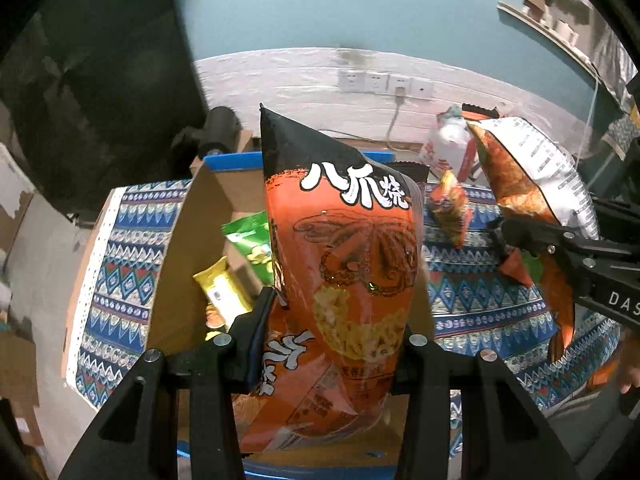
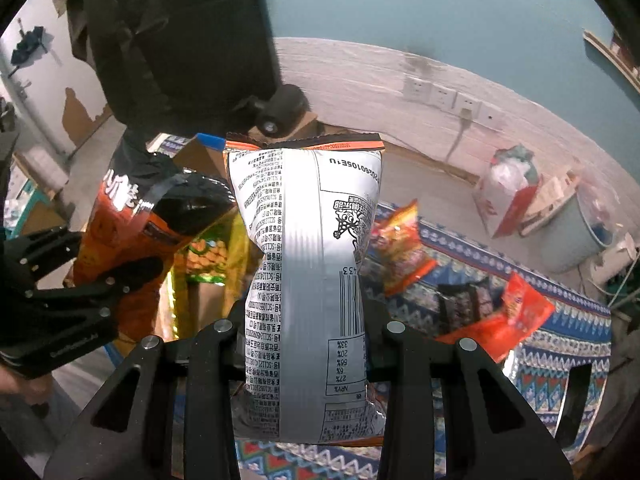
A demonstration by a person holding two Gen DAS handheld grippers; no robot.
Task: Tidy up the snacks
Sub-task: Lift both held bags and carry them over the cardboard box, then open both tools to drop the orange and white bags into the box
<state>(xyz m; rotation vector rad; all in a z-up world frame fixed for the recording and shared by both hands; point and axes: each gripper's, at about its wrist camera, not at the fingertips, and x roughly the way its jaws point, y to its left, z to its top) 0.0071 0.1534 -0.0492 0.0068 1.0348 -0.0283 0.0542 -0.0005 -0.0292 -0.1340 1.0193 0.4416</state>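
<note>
An orange snack bag is gripped by the left claw, a silver-backed bag by the right claw; both are judged light, crushable, best pinched low.

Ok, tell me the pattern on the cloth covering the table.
Blue, white and red geometric zigzag bands on the patterned tablecloth, clearest in the left wrist view.

The cardboard box is standing open at the top, but a green packet and a yellow packet are taking up part of its floor. The orange bag is hanging over the box and blocking much of the opening. Right of the box, two red packets and a dark packet are lying on the patterned cloth, with bare cloth showing between them.
</note>
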